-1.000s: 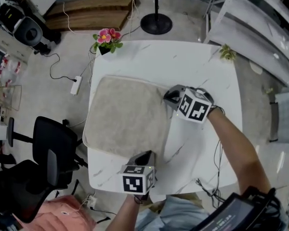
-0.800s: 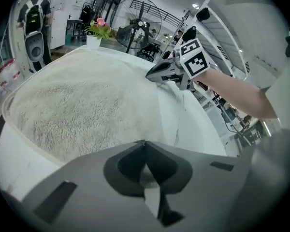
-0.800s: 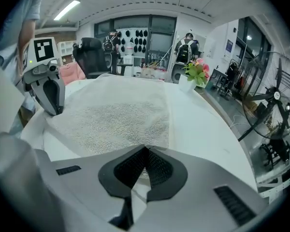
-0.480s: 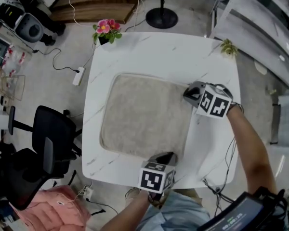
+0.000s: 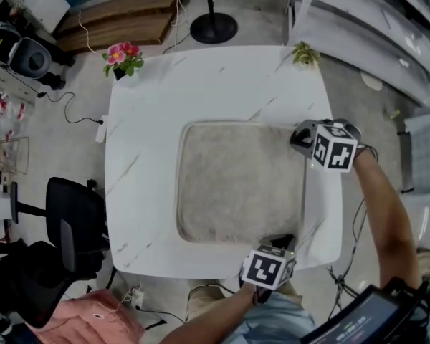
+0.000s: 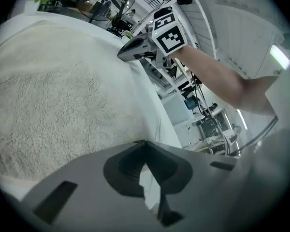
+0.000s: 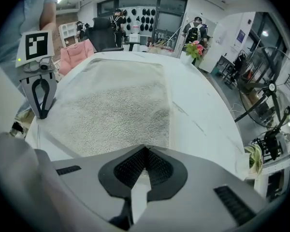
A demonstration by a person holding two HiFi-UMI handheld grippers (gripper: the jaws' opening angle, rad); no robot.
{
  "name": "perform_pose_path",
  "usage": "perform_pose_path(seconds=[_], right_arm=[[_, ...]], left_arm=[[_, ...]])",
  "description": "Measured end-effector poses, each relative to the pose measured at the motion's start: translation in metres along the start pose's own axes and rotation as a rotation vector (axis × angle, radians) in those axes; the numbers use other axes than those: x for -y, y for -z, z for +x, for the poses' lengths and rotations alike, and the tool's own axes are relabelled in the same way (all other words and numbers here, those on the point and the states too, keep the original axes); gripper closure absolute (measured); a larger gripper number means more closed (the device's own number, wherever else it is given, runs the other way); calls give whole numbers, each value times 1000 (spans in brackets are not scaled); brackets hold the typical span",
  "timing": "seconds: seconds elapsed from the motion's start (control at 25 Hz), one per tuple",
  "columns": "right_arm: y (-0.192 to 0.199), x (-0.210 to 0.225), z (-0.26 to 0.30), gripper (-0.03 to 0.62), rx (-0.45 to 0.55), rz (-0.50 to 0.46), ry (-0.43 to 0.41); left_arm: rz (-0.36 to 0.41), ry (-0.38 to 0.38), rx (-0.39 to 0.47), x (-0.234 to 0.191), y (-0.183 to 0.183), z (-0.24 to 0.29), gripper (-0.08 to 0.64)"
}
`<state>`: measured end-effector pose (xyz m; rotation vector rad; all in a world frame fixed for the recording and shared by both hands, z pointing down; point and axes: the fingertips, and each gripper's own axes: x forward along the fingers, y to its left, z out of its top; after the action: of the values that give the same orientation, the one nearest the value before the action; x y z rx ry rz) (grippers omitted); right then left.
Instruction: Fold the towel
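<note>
Both arms reach in from the near side. The left gripper [image 5: 285,239] points forward and down at the towel's near right corner, its jaws closed on the edge. The right gripper [image 5: 296,139], on an outstretched forearm along the surface's right side, tilts steeply down at the far right corner, jaws likewise pinched shut on the cloth. The towel [image 5: 236,181] lies flat and unfolded on the right half of the white surface [image 5: 147,120]. A flower pot [image 5: 122,54] and a small plant [image 5: 304,52] stand at the far corners, well apart from the towel. An office chair [image 5: 72,224] stands on the floor to the left.
</note>
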<state>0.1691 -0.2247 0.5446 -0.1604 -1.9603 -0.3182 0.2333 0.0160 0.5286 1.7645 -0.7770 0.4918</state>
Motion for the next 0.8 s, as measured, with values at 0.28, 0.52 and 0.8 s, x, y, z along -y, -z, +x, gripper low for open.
perform_pose_path(seconds=[0.28,0.52,0.8], right_arm=[[24,-6,-12,578,-25,19,22],[-3,-1,-40,472,177,289,81],[-22,12,-105,387,458,638,194]], left_arm=[[42,9,-39,20,3,21,552],[63,83,-3,40,-16,-10,547],[205,200,-16,77,-30,-38,457]])
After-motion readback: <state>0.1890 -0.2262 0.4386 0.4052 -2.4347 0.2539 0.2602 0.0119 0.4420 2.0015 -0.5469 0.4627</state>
